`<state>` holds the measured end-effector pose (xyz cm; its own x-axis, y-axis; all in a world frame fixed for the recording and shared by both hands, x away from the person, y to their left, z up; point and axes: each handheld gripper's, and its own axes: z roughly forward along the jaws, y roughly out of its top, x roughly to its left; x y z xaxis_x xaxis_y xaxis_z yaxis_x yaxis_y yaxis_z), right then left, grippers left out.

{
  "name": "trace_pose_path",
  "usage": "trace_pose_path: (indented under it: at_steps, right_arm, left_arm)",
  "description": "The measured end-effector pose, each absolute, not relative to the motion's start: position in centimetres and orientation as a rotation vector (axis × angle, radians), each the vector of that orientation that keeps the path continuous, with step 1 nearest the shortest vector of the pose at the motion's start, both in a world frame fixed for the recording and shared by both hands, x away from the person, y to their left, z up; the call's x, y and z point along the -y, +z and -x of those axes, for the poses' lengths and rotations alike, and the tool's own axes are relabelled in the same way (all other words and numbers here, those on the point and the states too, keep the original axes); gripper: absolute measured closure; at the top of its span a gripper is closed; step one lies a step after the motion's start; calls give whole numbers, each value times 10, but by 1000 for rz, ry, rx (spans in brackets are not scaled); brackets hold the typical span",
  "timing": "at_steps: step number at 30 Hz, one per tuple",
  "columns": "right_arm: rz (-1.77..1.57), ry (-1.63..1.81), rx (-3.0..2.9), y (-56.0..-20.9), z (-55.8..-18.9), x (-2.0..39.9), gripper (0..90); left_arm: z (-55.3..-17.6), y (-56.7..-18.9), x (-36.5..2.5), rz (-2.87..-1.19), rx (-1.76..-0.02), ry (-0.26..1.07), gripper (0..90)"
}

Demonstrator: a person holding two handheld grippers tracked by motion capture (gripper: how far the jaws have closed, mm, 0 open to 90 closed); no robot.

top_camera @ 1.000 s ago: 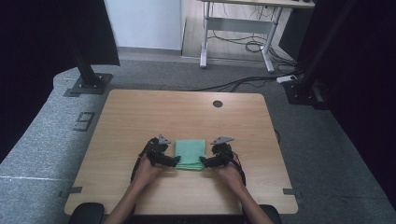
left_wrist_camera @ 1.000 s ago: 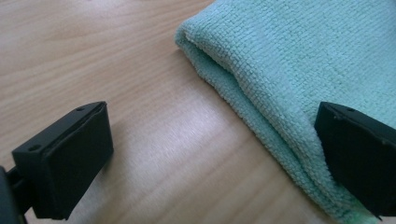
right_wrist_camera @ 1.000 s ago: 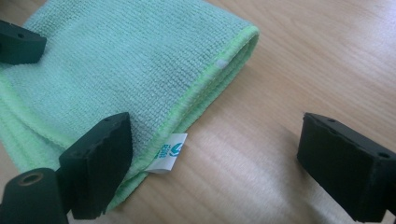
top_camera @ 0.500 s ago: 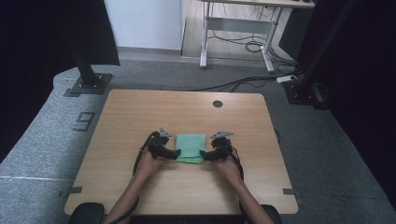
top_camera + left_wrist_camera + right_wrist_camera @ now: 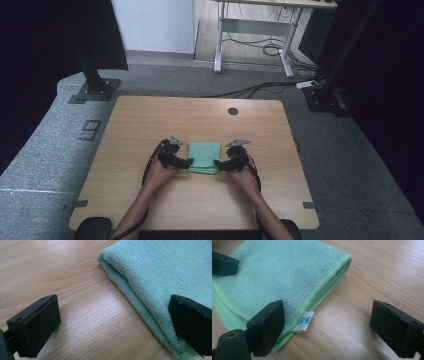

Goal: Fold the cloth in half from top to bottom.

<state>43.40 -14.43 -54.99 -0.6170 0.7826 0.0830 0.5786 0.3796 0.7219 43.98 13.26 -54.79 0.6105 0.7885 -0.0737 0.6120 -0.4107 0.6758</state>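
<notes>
A folded green cloth [image 5: 204, 157] lies flat on the wooden table [image 5: 150, 120], near the front middle. My left gripper [image 5: 189, 162] is at its near left corner, open. One jaw hangs over bare wood and the other over the cloth [image 5: 160, 272]; the left gripper [image 5: 113, 315] grips nothing. My right gripper [image 5: 217, 164] is at the near right corner, open, its jaws just closing slightly. In the right gripper view the right gripper [image 5: 328, 317] straddles the cloth's [image 5: 287, 275] hemmed edge and white label [image 5: 304, 321].
A round cable hole [image 5: 233, 111] sits in the table's far side. Black stand bases [image 5: 95, 90] rest on the grey floor at both far corners. Cables [image 5: 260, 90] run behind the table. Bare wood surrounds the cloth on all sides.
</notes>
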Motion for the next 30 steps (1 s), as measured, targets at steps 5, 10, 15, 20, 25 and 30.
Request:
trace_pose_path:
  at_steps: [5, 10, 15, 20, 25, 30]
  right_arm:
    - [-1192, 1077, -2386, -547, -433, 145, 137]
    - [-1146, 1078, -2406, -539, -430, 145, 133]
    - [-1115, 1079, -2415, -530, -424, 149, 76]
    - [-1100, 1079, -2422, -524, -417, 153, 17]
    - [-1071, 1083, -2429, -520, -409, 158, 0]
    - [-1049, 1096, -2427, -515, -401, 161, 0]
  left_arm:
    - [-438, -541, -134, -2142, -1095, 339, 0]
    - [-432, -531, -135, -2155, -1059, 364, 0]
    - [-424, -523, -141, -2144, -1029, 356, 0]
    - [-416, -517, -145, -2156, -997, 365, 0]
    - [-405, -510, -147, -2164, -954, 385, 0]
    - [-396, -505, -149, -2162, -925, 401, 0]
